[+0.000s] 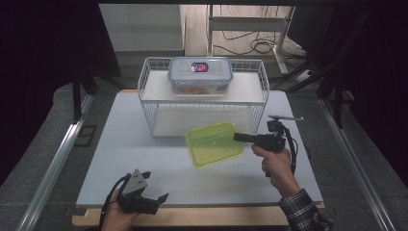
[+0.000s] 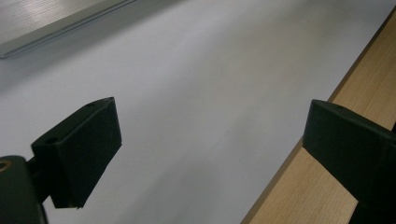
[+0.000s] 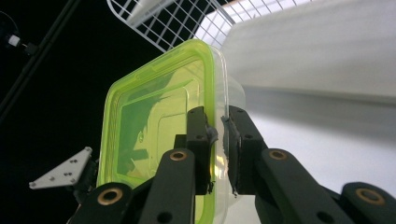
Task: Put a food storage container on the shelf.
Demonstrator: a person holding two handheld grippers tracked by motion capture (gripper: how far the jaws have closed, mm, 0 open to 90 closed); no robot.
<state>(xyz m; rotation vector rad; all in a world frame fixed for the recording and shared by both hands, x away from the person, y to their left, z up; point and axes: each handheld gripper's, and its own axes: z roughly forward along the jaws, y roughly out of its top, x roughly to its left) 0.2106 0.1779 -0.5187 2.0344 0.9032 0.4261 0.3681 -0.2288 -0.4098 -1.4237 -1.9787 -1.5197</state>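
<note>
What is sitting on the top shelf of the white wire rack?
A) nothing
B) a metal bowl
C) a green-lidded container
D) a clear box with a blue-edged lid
D: the clear box with a blue-edged lid rests on the wire rack's top shelf.

high view looks down on the table point(image 1: 144, 173); both gripper views sit close above it.

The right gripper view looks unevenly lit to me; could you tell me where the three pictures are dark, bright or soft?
Right gripper view: black at left, bright white shelf at right, green box glowing translucent. Left gripper view: soft, even light on the table, jaws slightly blurred. High view: dark surroundings, table evenly lit, faint shadow under the box.
</note>
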